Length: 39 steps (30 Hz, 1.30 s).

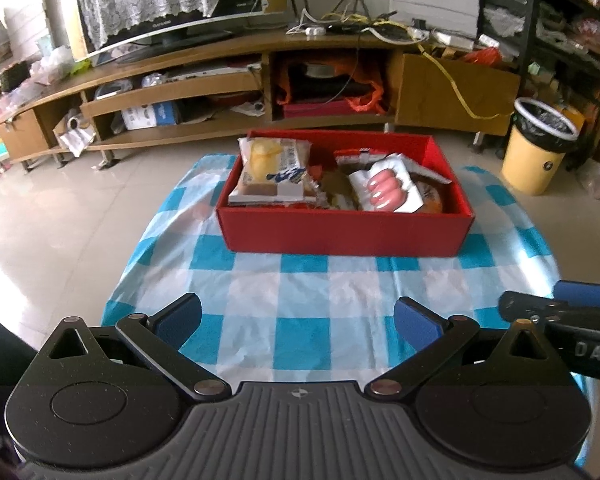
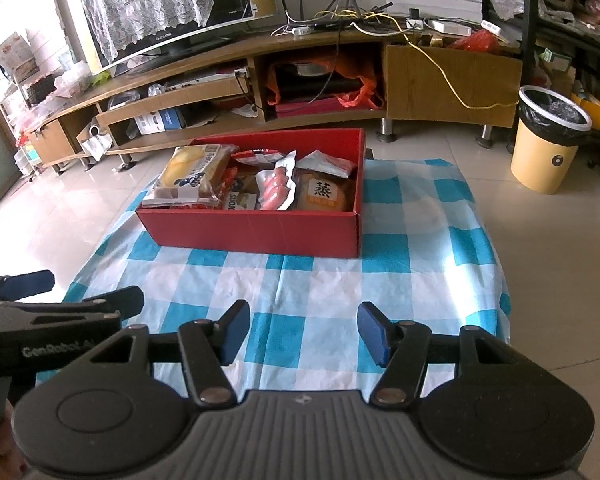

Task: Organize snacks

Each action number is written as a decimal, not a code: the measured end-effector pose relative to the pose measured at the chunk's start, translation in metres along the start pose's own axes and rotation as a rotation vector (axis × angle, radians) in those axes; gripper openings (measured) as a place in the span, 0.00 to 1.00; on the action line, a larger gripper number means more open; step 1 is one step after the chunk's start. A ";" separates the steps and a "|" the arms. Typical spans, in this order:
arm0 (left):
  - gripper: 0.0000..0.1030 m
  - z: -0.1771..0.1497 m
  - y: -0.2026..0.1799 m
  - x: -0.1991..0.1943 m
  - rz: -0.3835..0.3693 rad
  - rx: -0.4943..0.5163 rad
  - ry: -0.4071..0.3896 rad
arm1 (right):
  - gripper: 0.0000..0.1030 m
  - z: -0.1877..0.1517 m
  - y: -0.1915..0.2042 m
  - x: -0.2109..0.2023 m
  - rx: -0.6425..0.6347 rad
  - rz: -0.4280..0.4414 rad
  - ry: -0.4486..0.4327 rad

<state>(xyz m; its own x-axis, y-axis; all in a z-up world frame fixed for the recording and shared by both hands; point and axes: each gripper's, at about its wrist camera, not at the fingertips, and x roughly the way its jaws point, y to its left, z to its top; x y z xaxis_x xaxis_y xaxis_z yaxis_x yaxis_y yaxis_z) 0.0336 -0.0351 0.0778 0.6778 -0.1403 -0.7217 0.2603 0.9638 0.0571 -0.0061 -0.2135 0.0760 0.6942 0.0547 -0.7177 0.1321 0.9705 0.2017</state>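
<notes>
A red box (image 1: 340, 232) (image 2: 256, 232) stands on the far part of a blue-and-white checked cloth (image 1: 300, 292) (image 2: 320, 280). Several snack packs fill it: a yellow cake pack (image 1: 268, 168) (image 2: 192, 176) at its left, a clear pack of pink sausages (image 1: 384, 190) (image 2: 276, 188) in the middle, an orange bun pack (image 2: 324, 196) at its right. My left gripper (image 1: 298, 320) hovers open over the near cloth with nothing between its fingers. My right gripper (image 2: 302, 330) stays open beside it, also holding nothing. Each gripper's fingers (image 1: 560, 304) (image 2: 24, 284) show in the other's view.
A low wooden TV stand (image 1: 220, 80) (image 2: 228, 80) with a TV, cables and clutter runs behind the table. A yellow bin (image 1: 540, 148) (image 2: 548, 140) with a black liner stands on the tiled floor at the right. Dark shelves (image 1: 560, 20) line the right wall.
</notes>
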 end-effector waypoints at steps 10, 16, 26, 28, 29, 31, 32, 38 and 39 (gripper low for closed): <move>1.00 0.001 -0.007 -0.004 0.016 0.031 -0.038 | 0.55 0.001 0.000 -0.002 -0.002 0.002 -0.006; 1.00 0.000 -0.005 -0.003 0.009 0.022 -0.036 | 0.56 0.001 -0.001 -0.001 -0.002 0.002 0.000; 1.00 0.001 -0.003 -0.003 0.031 0.015 -0.040 | 0.56 0.002 -0.003 0.002 0.000 -0.003 0.008; 1.00 0.001 -0.002 -0.002 0.030 0.010 -0.036 | 0.58 0.002 -0.004 0.003 -0.001 -0.005 0.009; 1.00 0.001 -0.002 -0.002 0.028 0.010 -0.034 | 0.62 0.002 -0.004 0.004 -0.002 -0.005 0.011; 1.00 0.001 -0.002 -0.001 0.024 0.007 -0.029 | 0.63 0.001 -0.005 0.004 -0.002 -0.001 0.011; 1.00 0.000 -0.002 -0.001 0.022 0.006 -0.028 | 0.63 0.001 -0.005 0.004 -0.003 -0.001 0.012; 1.00 0.000 -0.001 -0.001 0.028 0.002 -0.026 | 0.63 0.000 -0.005 0.005 -0.004 -0.005 0.014; 1.00 -0.001 -0.001 -0.001 0.031 0.001 -0.027 | 0.63 0.000 -0.005 0.005 -0.003 -0.005 0.014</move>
<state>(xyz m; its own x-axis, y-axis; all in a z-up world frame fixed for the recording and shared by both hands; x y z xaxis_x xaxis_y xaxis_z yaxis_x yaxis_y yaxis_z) 0.0318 -0.0359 0.0784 0.7040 -0.1170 -0.7005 0.2403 0.9674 0.0799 -0.0029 -0.2177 0.0716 0.6836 0.0529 -0.7279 0.1336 0.9715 0.1960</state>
